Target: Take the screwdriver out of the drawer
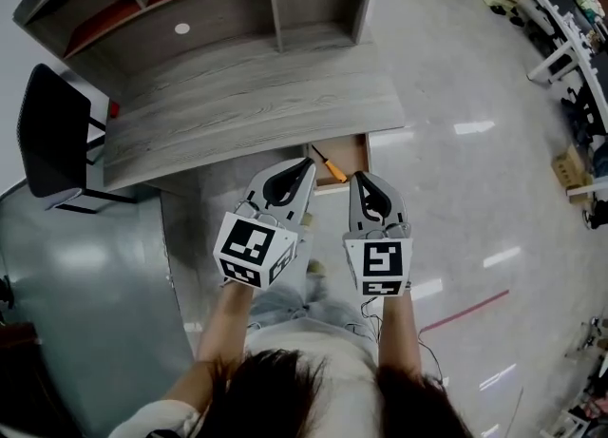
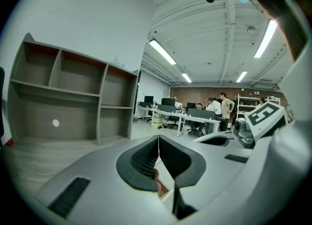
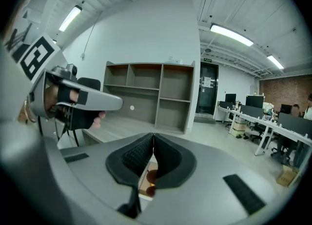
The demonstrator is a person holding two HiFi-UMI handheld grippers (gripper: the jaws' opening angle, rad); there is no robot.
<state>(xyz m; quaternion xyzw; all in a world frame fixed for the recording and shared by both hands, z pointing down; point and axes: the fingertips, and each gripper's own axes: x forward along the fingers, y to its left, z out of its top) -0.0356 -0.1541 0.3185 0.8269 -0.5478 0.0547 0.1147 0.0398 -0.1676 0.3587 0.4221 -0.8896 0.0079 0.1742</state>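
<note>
"So where is the orange-handled screwdriver (image 1: 332, 169)?"

"Lying flat in the shallow brown wooden drawer (image 1: 357, 153). The drawer stands pulled out from under the front edge of the grey wood-grain desk (image 1: 247, 104), near the desk's right end."

"Which way does it point?"

"Its long axis runs slantwise to the desk's front edge. The thin dark shaft points in towards the desk and its left end, and the orange handle points out, away from the desk."

"And the tongs?"

"Both are clenched on nothing. The grey left gripper (image 1: 305, 166), with its black-and-white marker cube, hangs in front of the desk with its tip over the drawer's left side, just beside the screwdriver. In its own view the ribbed black pads (image 2: 146, 158) meet in one thin line. The matching right gripper (image 1: 359, 179) is over the drawer's outer right corner, and its pads (image 3: 136, 155) are pressed together too."

"Anything you can't make out?"

"The desk top covers the back of the drawer, and the shaft's tip is hard to follow where it nears the desk's edge. The left gripper hides the drawer's left wall. I can't tell from above whether either gripper touches the screwdriver. Below the pads, each gripper view shows only a brown-orange blur."
</note>
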